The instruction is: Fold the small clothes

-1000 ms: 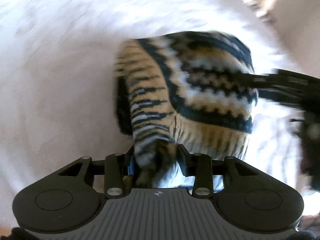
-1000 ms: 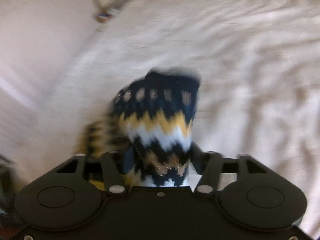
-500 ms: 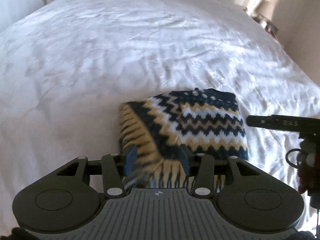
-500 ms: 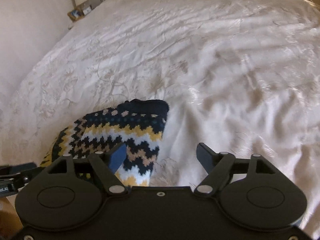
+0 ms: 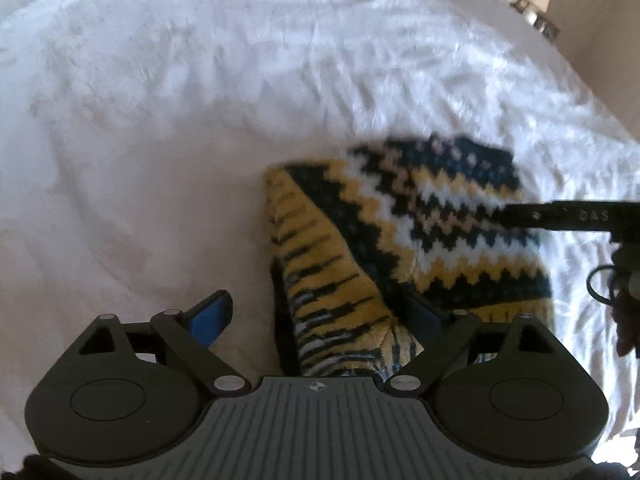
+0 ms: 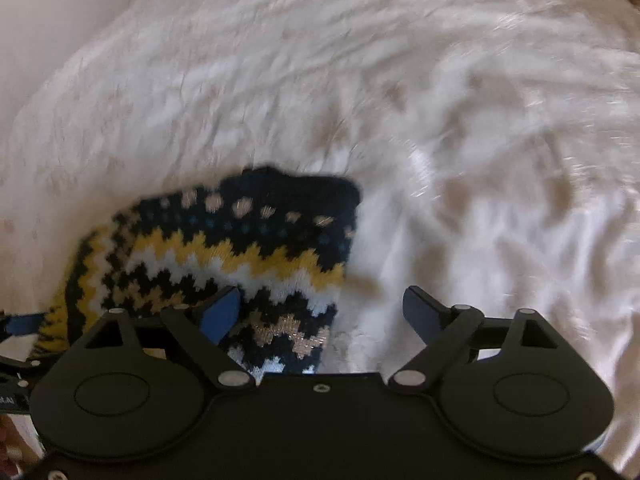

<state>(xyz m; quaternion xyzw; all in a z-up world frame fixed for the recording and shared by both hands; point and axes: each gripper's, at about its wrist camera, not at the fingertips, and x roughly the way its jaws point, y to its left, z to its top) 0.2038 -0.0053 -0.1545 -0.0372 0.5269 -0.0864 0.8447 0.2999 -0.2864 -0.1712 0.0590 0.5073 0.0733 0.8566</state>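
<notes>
A small knitted garment [image 5: 420, 224] with navy, yellow and white zigzag bands lies folded on the white bed [image 5: 160, 120]. My left gripper [image 5: 320, 316] is open, its jaws spread on either side of the garment's near left edge without holding it. In the right wrist view the garment [image 6: 240, 256] lies at the lower left. My right gripper [image 6: 326, 312] is open over the garment's right edge and holds nothing. The right gripper's dark finger [image 5: 568, 216] shows at the right of the left wrist view.
The white crumpled bedspread [image 6: 460, 140] fills both views. A bedside table with small items [image 5: 532, 12] stands at the far right beyond the bed. A wall [image 6: 52, 8] runs along the bed's left side in the right wrist view.
A second ago both grippers were shut on the garment and held it up. They laid it on the bed; the right opened first, and the left has now opened wide too.
</notes>
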